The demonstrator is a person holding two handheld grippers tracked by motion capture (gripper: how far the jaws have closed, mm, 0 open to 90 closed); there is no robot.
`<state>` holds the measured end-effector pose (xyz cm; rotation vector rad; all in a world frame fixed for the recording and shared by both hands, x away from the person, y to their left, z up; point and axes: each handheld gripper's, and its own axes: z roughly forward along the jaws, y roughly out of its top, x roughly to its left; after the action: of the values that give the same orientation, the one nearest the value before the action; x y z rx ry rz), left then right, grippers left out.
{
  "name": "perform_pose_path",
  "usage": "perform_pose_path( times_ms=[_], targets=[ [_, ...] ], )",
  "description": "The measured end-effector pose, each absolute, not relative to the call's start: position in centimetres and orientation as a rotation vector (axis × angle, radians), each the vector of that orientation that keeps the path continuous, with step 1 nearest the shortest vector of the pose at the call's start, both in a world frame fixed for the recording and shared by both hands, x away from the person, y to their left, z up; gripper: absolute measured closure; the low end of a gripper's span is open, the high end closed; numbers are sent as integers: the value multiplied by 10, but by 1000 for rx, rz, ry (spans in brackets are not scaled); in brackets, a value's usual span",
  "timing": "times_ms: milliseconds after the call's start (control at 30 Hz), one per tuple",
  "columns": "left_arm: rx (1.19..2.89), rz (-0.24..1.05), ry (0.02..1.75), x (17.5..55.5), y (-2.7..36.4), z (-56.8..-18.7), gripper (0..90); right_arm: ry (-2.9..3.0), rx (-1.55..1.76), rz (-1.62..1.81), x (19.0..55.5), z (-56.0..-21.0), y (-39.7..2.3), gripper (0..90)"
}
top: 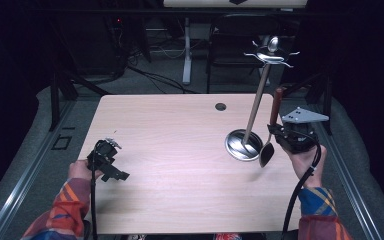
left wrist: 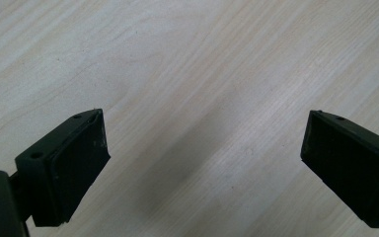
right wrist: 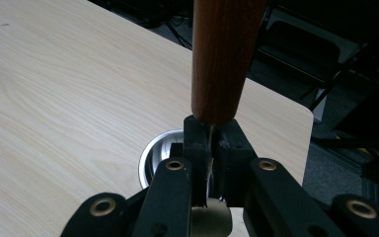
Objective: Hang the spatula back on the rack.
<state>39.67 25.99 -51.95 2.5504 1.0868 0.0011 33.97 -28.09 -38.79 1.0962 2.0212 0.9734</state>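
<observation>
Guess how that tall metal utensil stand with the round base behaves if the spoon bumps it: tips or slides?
The tall metal utensil stand probably tips before it slides: a long thin pole with hooks on top over a small round base. The polished base on the smooth wooden table may also skid. The wooden-handled spoon, clamped in the right gripper, hangs close beside it.

A pale wood-grain tabletop (top: 180, 150) is seen with rounded corners, and a small round dark hole (top: 220, 106) is set near its far edge. Beyond the far edge, a dark chair (top: 230, 42) is placed on a grey floor (top: 145, 82), beside a white upright leg (top: 186, 50) of another piece of furniture. Loose cables (top: 155, 75) are trailed across that floor. A metal rail (top: 25, 175) is run along the floor at the left of the tabletop. The surroundings are left in darkness.
</observation>
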Motion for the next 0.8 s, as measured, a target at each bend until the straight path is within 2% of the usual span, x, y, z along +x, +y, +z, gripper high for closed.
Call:
perform_pose_path(
  times_ms=[800],
  targets=[
    [2542,2,1089,397,260,-519,39,1937,1135,971,346,-373,-294,848]
  ],
)
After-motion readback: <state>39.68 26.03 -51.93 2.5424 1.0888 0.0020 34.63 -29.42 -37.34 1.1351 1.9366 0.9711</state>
